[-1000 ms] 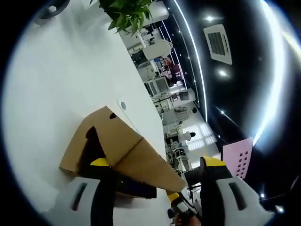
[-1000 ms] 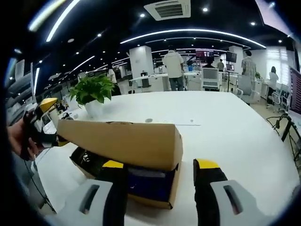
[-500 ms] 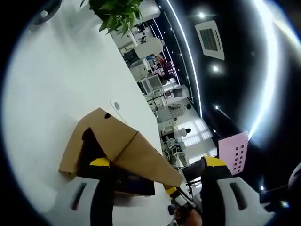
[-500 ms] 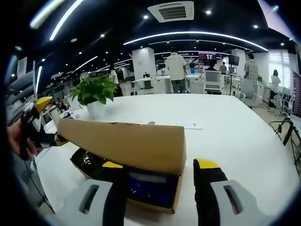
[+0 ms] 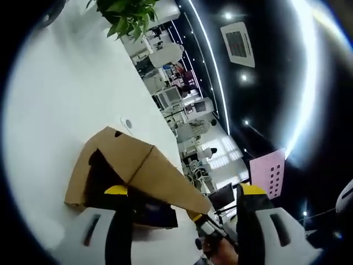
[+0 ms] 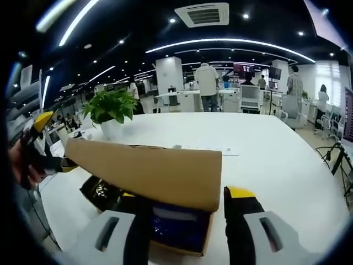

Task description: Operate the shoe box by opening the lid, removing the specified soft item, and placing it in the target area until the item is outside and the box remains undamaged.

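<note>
Right gripper view | shoe box (image 6: 182, 234) brown cardboard | lid (image 6: 149, 171) flat, raised

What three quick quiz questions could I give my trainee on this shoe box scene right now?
1. True or false: the lid of the shoe box is raised.
2. What stands on the white table behind the box? A) a potted plant B) a kettle C) a stack of books
3. Fill in: the stuff showing inside the open box looks dark ____.

Key: 1 true. 2 A, the potted plant. 3 blue.
</note>
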Available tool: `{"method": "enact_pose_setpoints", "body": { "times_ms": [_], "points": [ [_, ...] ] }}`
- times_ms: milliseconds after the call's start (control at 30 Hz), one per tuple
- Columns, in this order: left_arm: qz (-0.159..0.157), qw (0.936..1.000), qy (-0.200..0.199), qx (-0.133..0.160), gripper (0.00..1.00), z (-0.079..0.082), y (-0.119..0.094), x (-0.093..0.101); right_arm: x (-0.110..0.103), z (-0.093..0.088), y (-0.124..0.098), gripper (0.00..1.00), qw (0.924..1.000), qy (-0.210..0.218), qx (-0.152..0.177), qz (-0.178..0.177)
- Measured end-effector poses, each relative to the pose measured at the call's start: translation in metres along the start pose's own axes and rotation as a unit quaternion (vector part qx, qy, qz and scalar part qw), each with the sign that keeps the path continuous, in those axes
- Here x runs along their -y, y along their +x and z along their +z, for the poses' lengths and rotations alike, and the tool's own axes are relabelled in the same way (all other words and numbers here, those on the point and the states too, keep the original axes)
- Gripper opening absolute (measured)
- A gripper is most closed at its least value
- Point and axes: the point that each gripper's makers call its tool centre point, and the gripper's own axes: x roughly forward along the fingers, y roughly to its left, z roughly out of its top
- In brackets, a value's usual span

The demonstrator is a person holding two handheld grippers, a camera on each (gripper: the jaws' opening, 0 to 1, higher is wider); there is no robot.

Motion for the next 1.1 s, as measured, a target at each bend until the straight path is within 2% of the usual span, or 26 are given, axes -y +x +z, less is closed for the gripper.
{"method": "enact_pose_setpoints", "body": {
  "times_ms": [500,767,1000,1033,1100],
  "points": [
    [0.003,0.9970,0.064,-0.042,0.76,-0.021,-0.005,0.003,0.001,0.007,0.008,0.46,0.9998,-0.018,-0.005,-0.002],
    [0.015,0.9893,0.123,-0.077,0.73,-0.032,-0.004,-0.002,0.010,0.013,0.008,0.35,0.9997,-0.022,-0.005,-0.007],
    [0.017,0.9869,0.140,-0.077,0.70,-0.029,-0.004,-0.002,0.012,0.012,0.010,0.32,0.9990,-0.042,-0.014,-0.011],
    [0.019,0.9858,0.147,-0.078,0.69,-0.029,-0.005,-0.003,0.012,0.012,0.009,0.31,0.9988,-0.045,-0.015,-0.013],
    [0.031,0.9793,0.178,-0.092,0.68,-0.028,-0.007,-0.008,0.014,0.015,0.010,0.29,0.9979,-0.059,-0.016,-0.019]
  ]
}}
